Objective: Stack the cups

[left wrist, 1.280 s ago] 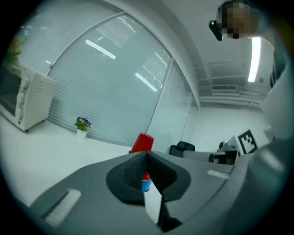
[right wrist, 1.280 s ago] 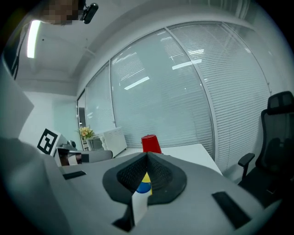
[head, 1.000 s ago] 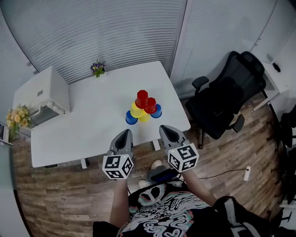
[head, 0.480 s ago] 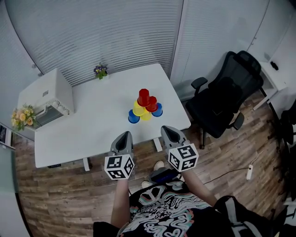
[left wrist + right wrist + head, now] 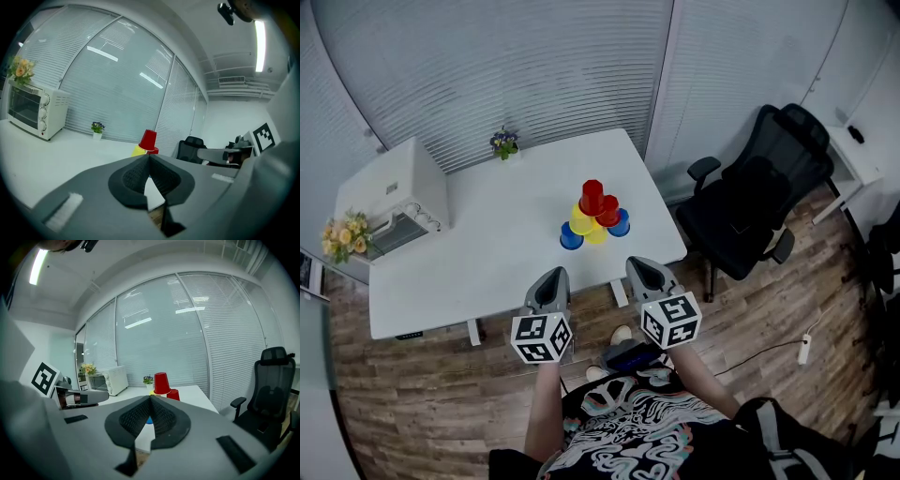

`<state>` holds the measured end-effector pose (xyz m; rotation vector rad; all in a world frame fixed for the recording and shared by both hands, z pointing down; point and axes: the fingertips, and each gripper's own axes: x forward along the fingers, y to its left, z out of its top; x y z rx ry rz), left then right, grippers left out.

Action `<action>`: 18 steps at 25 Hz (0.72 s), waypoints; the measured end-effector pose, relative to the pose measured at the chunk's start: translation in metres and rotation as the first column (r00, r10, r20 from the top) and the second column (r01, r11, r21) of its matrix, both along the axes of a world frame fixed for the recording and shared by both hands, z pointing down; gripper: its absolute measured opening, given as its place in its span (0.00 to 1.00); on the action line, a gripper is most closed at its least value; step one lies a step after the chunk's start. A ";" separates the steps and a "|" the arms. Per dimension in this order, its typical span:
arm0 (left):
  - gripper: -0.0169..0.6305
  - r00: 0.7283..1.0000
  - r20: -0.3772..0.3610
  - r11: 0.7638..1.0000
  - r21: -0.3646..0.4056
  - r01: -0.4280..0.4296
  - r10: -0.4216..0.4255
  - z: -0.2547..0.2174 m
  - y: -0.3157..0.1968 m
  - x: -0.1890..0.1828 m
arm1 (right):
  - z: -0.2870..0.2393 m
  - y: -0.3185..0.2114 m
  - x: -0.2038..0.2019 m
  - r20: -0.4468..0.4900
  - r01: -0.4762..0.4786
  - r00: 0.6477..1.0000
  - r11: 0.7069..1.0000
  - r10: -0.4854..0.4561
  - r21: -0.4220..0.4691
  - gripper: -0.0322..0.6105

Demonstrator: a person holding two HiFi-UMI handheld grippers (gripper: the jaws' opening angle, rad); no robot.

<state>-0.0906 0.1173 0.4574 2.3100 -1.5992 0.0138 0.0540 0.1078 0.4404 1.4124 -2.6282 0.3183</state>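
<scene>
A small pyramid of upturned cups stands near the front right of the white table (image 5: 487, 244). A red cup (image 5: 592, 197) tops it, with a yellow cup (image 5: 579, 220) and a second red cup (image 5: 607, 210) below, and blue cups (image 5: 570, 236) at the base. My left gripper (image 5: 550, 281) and right gripper (image 5: 640, 272) hover side by side just off the table's near edge, both shut and empty. The top red cup (image 5: 148, 139) shows above the shut jaws in the left gripper view, and the same red cup (image 5: 161, 383) in the right gripper view.
A white toaster oven (image 5: 394, 192) sits at the table's left end, with yellow flowers (image 5: 339, 236) beside it. A small potted plant (image 5: 503, 143) stands at the far edge. A black office chair (image 5: 750, 202) is to the right, on the wooden floor.
The view shifted slightly between the earliest frame and half a second ago. Both grippers and the cups have stayed where they were.
</scene>
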 end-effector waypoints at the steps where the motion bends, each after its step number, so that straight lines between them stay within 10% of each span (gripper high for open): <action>1: 0.03 1.000 0.003 1.000 -0.001 0.001 -0.001 0.001 0.000 0.000 | 0.000 0.000 0.000 0.001 0.000 1.000 1.000 0.000 0.000 0.05; 18: 0.03 1.000 0.002 1.000 0.001 0.001 -0.001 -0.001 0.003 -0.002 | 0.000 0.003 0.004 0.012 -0.006 1.000 1.000 0.006 0.000 0.05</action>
